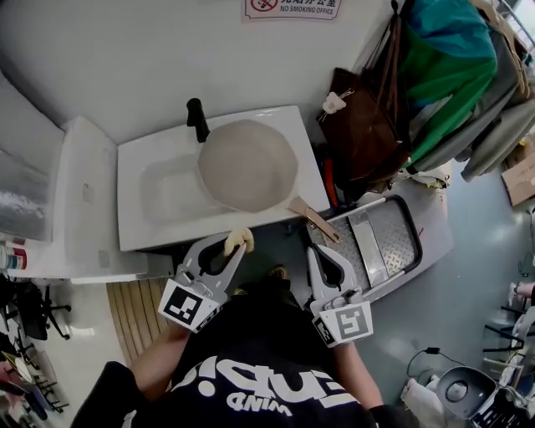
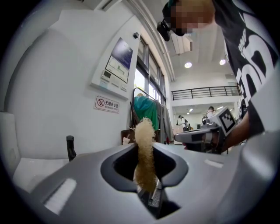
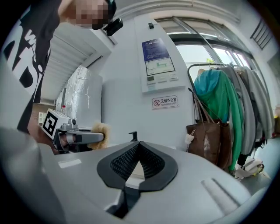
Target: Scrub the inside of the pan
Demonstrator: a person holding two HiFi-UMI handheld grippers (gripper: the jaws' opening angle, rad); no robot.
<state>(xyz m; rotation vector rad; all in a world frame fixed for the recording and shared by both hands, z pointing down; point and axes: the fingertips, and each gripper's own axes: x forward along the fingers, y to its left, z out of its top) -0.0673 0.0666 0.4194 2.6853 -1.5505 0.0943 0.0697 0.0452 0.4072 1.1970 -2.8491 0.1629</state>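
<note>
Head view is showing scrubbing seemingly not begun: the pan (image 1: 247, 165) is lying in the right half of the sink (image 1: 134, 196), while the left gripper (image 1: 233, 247) is pinching a fuzzy scrubber (image 2: 144, 153) and the right gripper (image 1: 312, 250) is hanging closed and empty, both short of the front edge.

No-smoking sign (image 1: 292, 8) on the white wall above a white sink (image 1: 134, 196). Black faucet (image 1: 197, 119) stands at its back edge. Brown bag (image 1: 359, 125) hangs right of the sink, beside green garment (image 1: 443, 75). Grey step stool (image 1: 384, 242) lies on the floor. Slatted wooden mat (image 1: 134, 313) lies at lower left.
</note>
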